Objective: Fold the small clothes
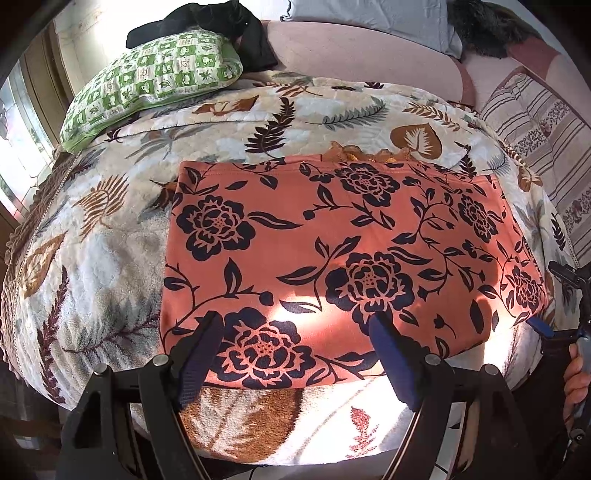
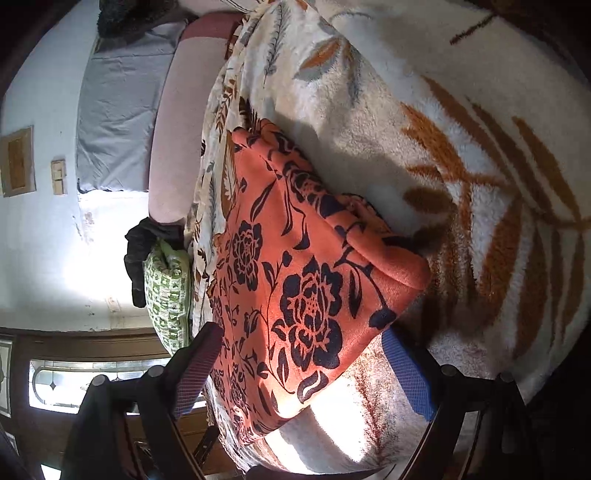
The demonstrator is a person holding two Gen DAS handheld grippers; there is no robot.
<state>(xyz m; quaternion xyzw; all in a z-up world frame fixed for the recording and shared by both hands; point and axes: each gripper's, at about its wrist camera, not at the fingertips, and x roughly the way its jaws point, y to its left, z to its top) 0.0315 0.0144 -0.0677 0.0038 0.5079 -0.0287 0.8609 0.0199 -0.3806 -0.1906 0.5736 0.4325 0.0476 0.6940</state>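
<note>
An orange garment [image 1: 332, 251] with dark navy flowers lies folded flat as a rectangle on the leaf-print blanket [image 1: 110, 258]. My left gripper [image 1: 295, 325] is open, its fingers spread above the garment's near edge, holding nothing. My right gripper [image 2: 306, 339] is open around the garment's right corner [image 2: 317, 291], with the cloth between the fingers; it is turned on its side. The right gripper also shows at the right edge of the left wrist view [image 1: 565, 325], beside the garment's near right corner.
A green checked pillow [image 1: 155, 85] with black cloth [image 1: 207, 22] behind it lies at the far left. A pink bolster [image 1: 362, 55], a grey pillow [image 1: 369, 14] and a striped cushion [image 1: 535, 122] lie at the back. The bed edge [image 1: 295, 443] is just below my left gripper.
</note>
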